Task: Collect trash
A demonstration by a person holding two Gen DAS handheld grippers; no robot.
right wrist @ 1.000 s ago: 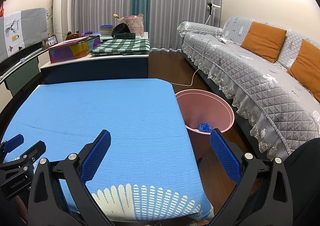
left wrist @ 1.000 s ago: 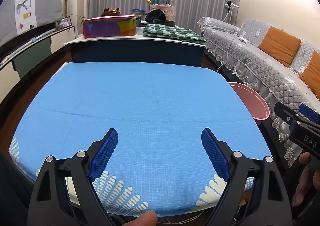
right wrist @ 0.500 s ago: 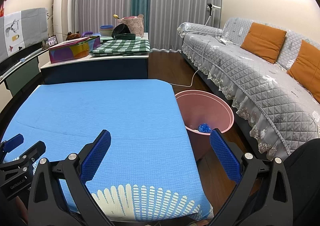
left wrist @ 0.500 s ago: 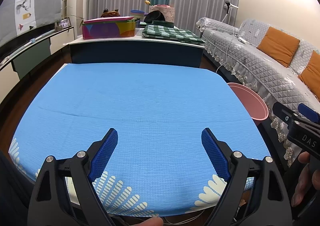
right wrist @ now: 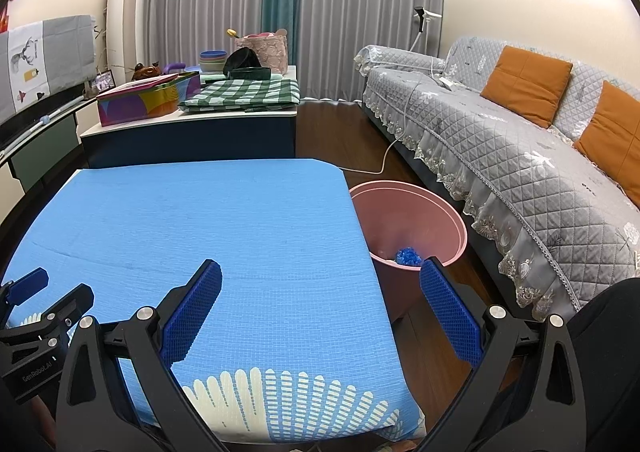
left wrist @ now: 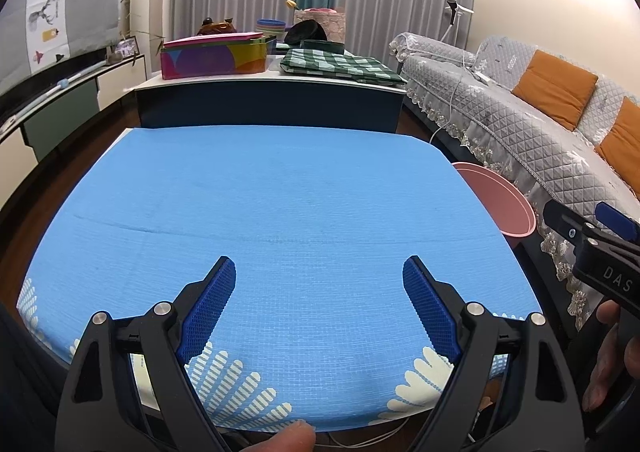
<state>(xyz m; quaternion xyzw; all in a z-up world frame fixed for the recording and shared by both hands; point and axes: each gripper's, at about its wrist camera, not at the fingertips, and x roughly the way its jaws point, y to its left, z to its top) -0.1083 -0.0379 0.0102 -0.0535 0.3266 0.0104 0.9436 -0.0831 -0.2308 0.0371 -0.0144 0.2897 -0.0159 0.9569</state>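
Scene: A living room; a table under a blue cloth (left wrist: 280,212) fills the near view, with a grey sofa (right wrist: 520,172) along the right.
Left gripper: The left gripper (left wrist: 318,308) hangs above the near edge of the cloth, fingers spread wide, nothing between them.
Right gripper: The right gripper (right wrist: 320,312) hangs over the near right corner of the cloth, fingers also wide and empty, its right finger (right wrist: 450,316) out past the table edge in front of the bin.
Bin: A pink bin (right wrist: 452,220) stands on the floor just beside the table's right edge, between table and sofa.
Trash: One crumpled blue piece (right wrist: 409,256) lies inside the bin near its bottom; no other trash shows on the cloth in either view — the collecting looks finished, or whatever is left lies out of frame.
Risk, bin: The bin sits close under the table edge, so a low sweep of the right gripper could clip its rim and tip the trash back out.
Risk, cloth: The cloth overhangs the near edge — a finger dragged across it could snag the weave and pull it askew.
Risk, cord: A white cord (right wrist: 390,152) trails across the floor at far right, by the sofa; reaching or stepping there could catch it.
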